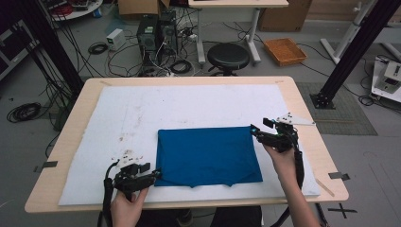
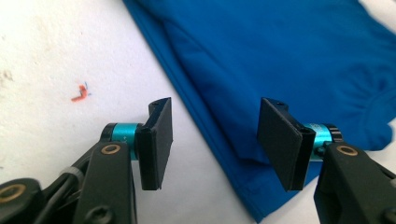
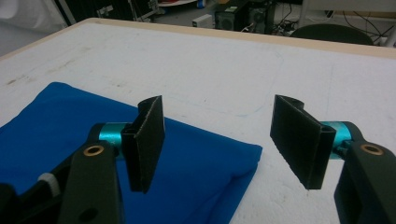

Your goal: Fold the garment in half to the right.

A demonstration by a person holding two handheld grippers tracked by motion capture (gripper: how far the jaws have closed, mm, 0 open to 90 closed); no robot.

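Observation:
A folded blue cloth (image 1: 208, 156) lies flat on the white mat, near the table's front edge. My left gripper (image 1: 153, 176) sits low at the cloth's near left corner. In the left gripper view its jaws (image 2: 215, 135) stand open astride the cloth's hemmed edge (image 2: 289, 56), with the pads clear of the fabric. My right gripper (image 1: 257, 130) is at the cloth's far right corner. In the right gripper view it (image 3: 217, 135) is open, and the corner of the cloth (image 3: 60, 116) lies below and between the jaws without touching them.
The white mat (image 1: 189, 104) covers most of the wooden table (image 1: 302, 109) and carries faint stains at its left. A small orange scrap (image 2: 80, 92) lies on the mat beside the left gripper. A black stool (image 1: 229, 56) and cables stand beyond the far edge.

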